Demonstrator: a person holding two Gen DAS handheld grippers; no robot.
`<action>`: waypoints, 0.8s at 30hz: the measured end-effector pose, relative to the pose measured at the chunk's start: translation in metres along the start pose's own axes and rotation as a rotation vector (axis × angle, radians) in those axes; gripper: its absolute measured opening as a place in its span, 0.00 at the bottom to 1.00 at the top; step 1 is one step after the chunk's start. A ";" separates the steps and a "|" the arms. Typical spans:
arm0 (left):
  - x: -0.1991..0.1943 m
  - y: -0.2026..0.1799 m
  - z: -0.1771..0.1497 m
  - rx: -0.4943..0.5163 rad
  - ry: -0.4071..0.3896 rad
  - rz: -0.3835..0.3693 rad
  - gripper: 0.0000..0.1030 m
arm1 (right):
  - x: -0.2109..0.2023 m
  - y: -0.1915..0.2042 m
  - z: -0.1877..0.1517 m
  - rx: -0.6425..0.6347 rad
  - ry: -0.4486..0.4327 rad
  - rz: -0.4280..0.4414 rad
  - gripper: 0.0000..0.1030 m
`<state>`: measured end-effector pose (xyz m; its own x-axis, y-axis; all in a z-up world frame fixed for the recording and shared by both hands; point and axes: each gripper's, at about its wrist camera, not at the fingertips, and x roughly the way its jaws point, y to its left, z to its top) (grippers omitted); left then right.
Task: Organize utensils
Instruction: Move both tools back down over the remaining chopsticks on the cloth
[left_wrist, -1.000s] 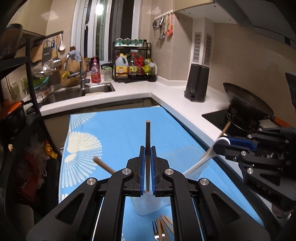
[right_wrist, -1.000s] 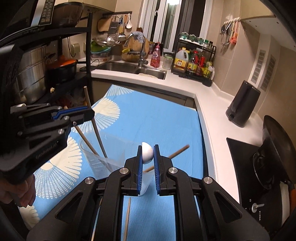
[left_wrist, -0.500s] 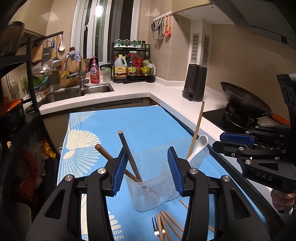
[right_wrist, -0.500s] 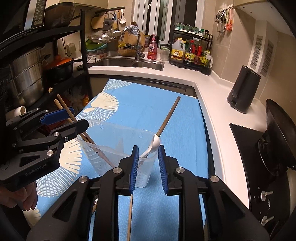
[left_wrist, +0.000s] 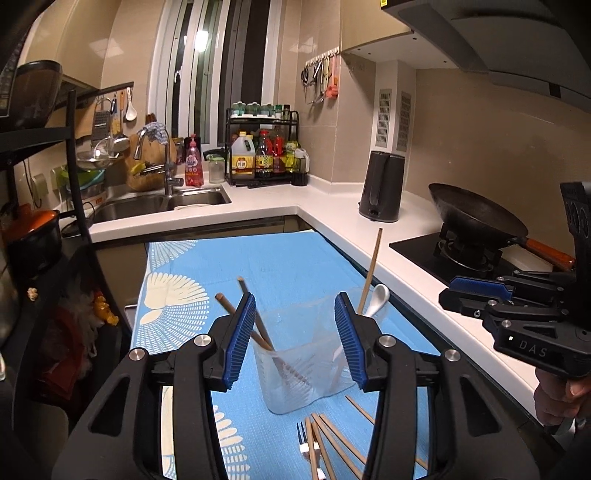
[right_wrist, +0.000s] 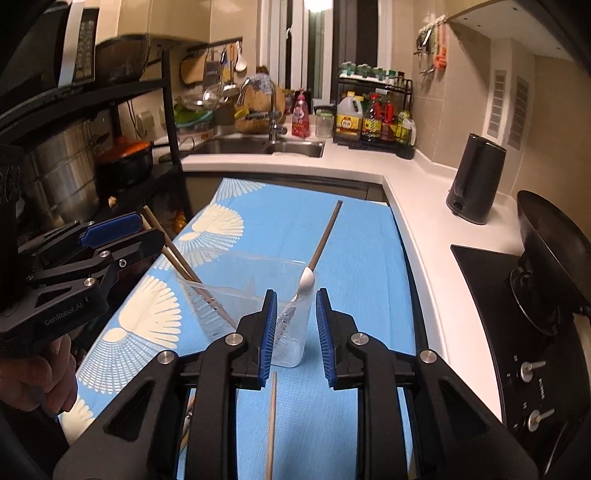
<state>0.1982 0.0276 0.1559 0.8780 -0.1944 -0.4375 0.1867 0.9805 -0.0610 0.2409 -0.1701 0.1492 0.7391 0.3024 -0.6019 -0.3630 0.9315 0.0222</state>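
A woven blue cloth (left_wrist: 295, 258) covered the counter; mid-frame, a clear ribbed plastic container (left_wrist: 306, 369) held 2 brown chopsticks (left_wrist: 255, 314). Left gripper (left_wrist: 295, 339) and right gripper (right_wrist: 293, 328) gaped, empty.

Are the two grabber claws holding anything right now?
No, nothing is held. The left gripper and right gripper are both open and empty. The chopsticks and white spoon stand in the clear container.

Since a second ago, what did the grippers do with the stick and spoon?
Both let go. The left hand-held gripper dropped its chopstick into the holder; the right hand-held gripper dropped the spoon there. Both opened and backed away. The holder stayed put.
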 end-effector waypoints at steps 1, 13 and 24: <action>-0.009 -0.001 -0.004 -0.008 -0.006 0.000 0.44 | -0.007 -0.002 -0.005 0.022 -0.018 0.002 0.23; -0.054 -0.002 -0.090 -0.085 0.061 0.032 0.43 | -0.056 0.004 -0.095 0.110 -0.150 0.015 0.28; -0.062 -0.009 -0.182 -0.085 0.150 0.075 0.30 | -0.033 0.012 -0.176 0.136 0.015 0.027 0.28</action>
<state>0.0616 0.0355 0.0206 0.8113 -0.1205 -0.5721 0.0795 0.9922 -0.0963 0.1124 -0.2042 0.0284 0.7212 0.3255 -0.6115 -0.3016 0.9422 0.1459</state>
